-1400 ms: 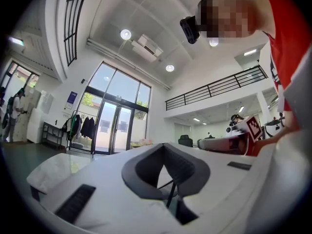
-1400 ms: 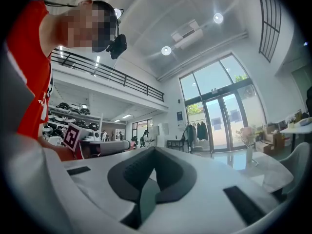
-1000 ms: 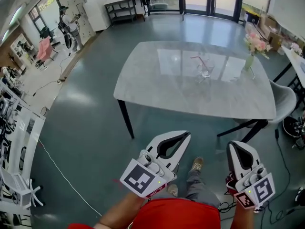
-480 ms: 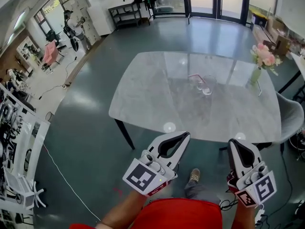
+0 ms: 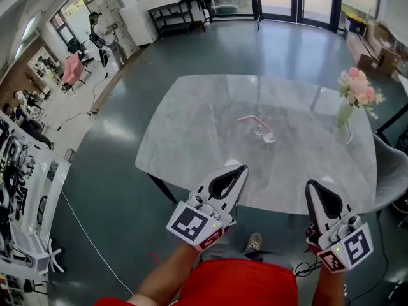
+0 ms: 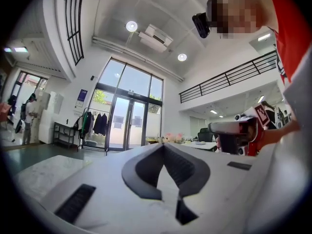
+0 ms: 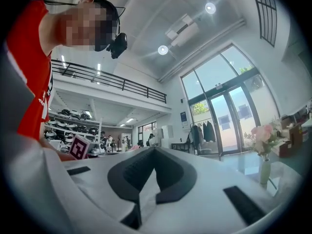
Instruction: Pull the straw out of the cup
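A clear glass cup [image 5: 268, 135] stands near the middle of the grey marble table [image 5: 191, 126]. A pink bent straw [image 5: 249, 117] sticks out of it and leans to the left. My left gripper [image 5: 240, 169] is held level over the table's near edge, jaws shut and empty, well short of the cup. My right gripper [image 5: 312, 185] hovers at the near edge further right, also shut with nothing in it. In the left gripper view the jaws [image 6: 163, 146] meet at the tip; in the right gripper view [image 7: 155, 149] they do too. Neither gripper view shows the cup.
A slim vase of pink flowers [image 5: 355, 95] stands near the table's right edge and also shows in the right gripper view [image 7: 264, 168]. A grey chair [image 5: 390, 171] sits at the table's right side. Shelves and people are far off at the left.
The table has come nearer in the head view. Both grippers, earlier over the floor, now reach the table's near edge. Both stay shut.
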